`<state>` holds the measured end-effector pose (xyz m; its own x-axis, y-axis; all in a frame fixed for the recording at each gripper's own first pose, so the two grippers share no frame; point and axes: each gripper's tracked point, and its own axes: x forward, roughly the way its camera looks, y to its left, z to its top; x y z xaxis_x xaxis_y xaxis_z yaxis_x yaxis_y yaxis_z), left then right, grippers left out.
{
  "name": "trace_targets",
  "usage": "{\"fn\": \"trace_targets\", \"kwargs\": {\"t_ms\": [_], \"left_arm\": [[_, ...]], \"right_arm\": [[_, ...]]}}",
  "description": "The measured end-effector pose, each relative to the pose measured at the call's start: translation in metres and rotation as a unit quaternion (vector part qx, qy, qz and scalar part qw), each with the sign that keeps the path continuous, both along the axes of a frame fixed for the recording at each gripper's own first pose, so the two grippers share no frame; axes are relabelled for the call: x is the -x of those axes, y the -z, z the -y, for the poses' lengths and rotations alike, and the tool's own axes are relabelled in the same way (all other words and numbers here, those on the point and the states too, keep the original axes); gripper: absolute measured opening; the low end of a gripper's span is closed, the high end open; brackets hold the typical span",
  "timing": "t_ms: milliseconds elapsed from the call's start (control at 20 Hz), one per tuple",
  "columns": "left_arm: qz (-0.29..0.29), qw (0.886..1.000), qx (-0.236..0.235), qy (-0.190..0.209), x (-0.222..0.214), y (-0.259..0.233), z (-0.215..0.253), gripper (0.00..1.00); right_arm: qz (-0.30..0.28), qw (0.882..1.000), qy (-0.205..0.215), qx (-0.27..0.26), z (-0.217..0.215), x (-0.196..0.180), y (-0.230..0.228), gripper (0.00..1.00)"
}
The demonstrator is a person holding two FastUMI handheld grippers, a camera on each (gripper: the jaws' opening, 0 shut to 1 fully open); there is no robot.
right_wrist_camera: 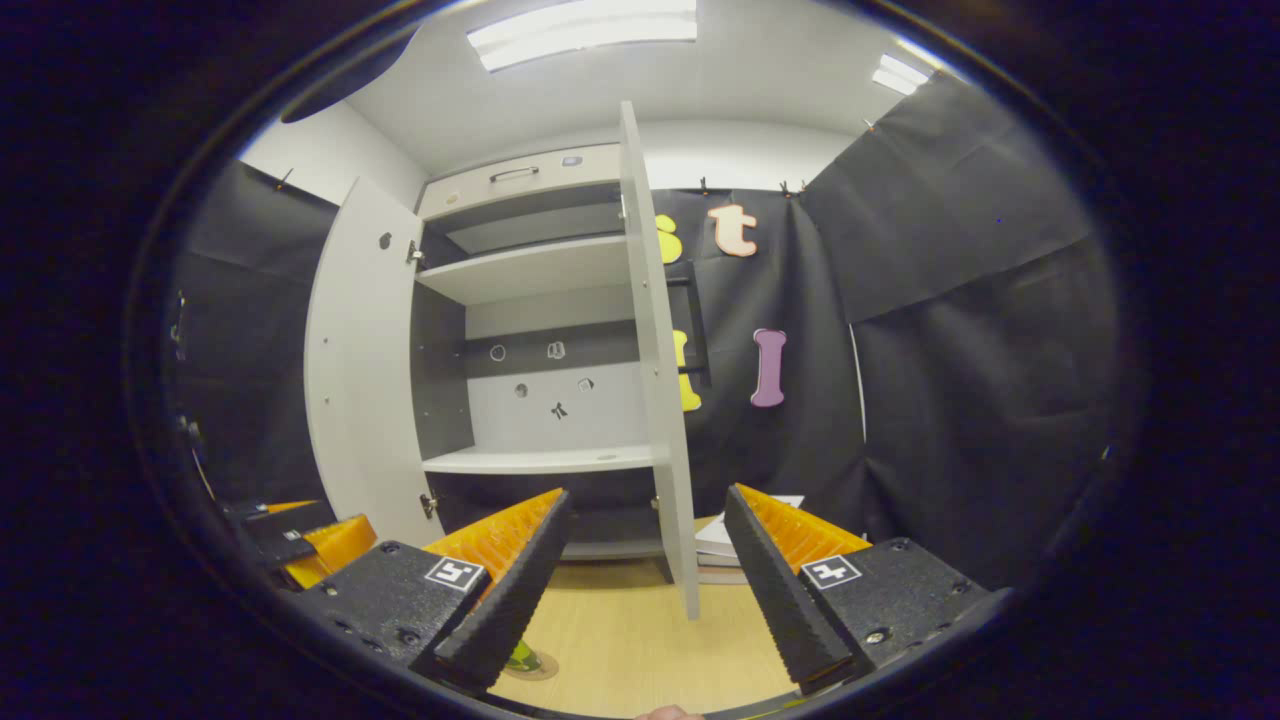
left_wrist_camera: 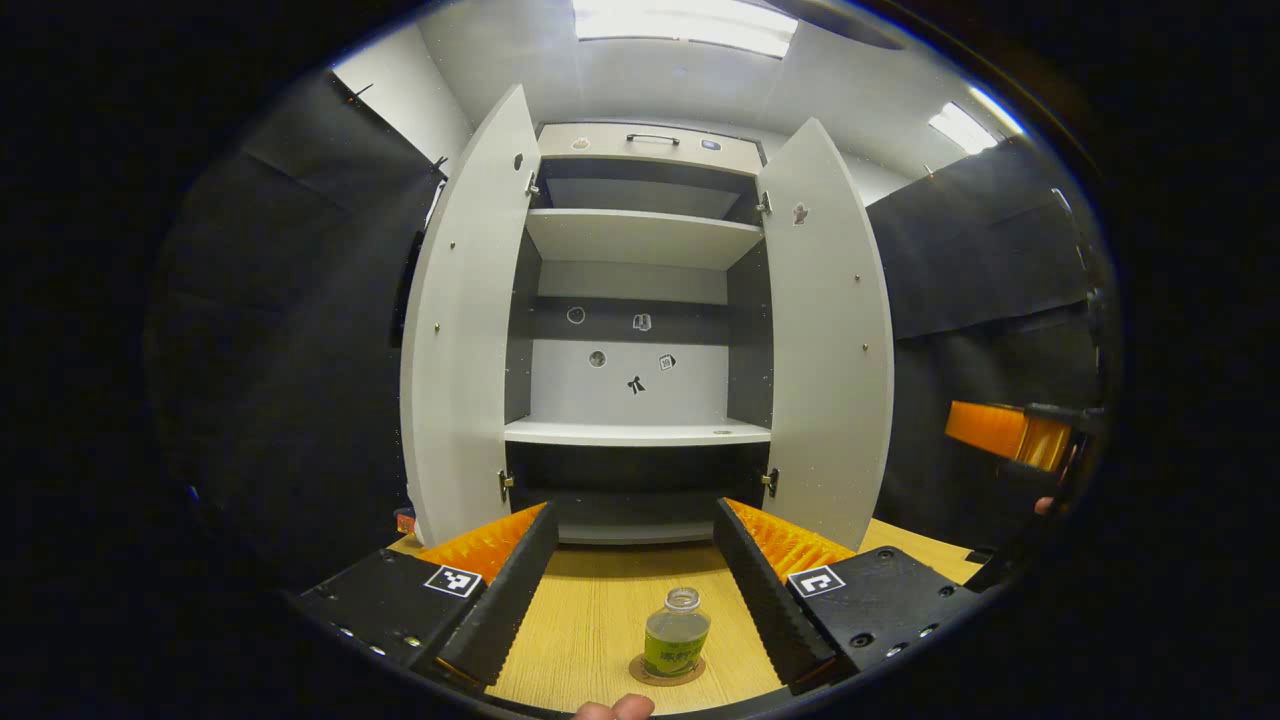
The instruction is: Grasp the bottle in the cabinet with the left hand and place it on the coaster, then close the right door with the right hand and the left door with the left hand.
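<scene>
Both tongs are spread wide, gripping nothing: left gripper (left_wrist_camera: 630, 590) sits back from the bottle (left_wrist_camera: 677, 632), right gripper (right_wrist_camera: 645, 575) faces the right door (right_wrist_camera: 660, 380) edge-on. Plenty of bare table (left_wrist_camera: 590, 620) around. Cabinet (left_wrist_camera: 640, 330) doors hang open. Bottle's small, clear, green liquid, no cap, upright on the round coaster (left_wrist_camera: 667, 672).

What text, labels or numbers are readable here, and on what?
Bottle label: print too blurred to read.
Left gripper markers: black-and-white patterns, no words.
Right gripper markers: the same, no words.
Cabinet stickers: small pictures, nothing legible.
</scene>
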<state>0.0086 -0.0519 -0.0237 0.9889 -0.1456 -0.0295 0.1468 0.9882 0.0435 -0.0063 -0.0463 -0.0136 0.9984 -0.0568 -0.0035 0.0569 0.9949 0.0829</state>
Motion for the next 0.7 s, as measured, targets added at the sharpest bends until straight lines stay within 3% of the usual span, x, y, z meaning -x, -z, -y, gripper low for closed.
{"fn": "trace_targets", "kwargs": {"t_ms": [300,450,600,700], "left_arm": [[0.012,0.999,-0.032,-0.035,-0.003,-0.006,-0.015,0.95],[0.018,0.999,-0.025,-0.032,-0.001,-0.010,-0.006,0.95],[0.027,0.998,-0.036,-0.033,-0.001,-0.012,-0.003,0.95],[0.025,0.998,-0.039,-0.031,0.002,-0.007,0.001,0.95]], "right_arm": [[-0.020,1.000,-0.011,0.017,-0.006,0.005,0.021,1.00],[0.010,0.999,-0.018,0.037,0.005,-0.012,-0.017,1.00],[0.052,0.997,-0.001,0.065,0.048,-0.044,-0.077,1.00],[0.051,0.997,0.008,0.065,0.078,-0.068,-0.107,1.00]]}}
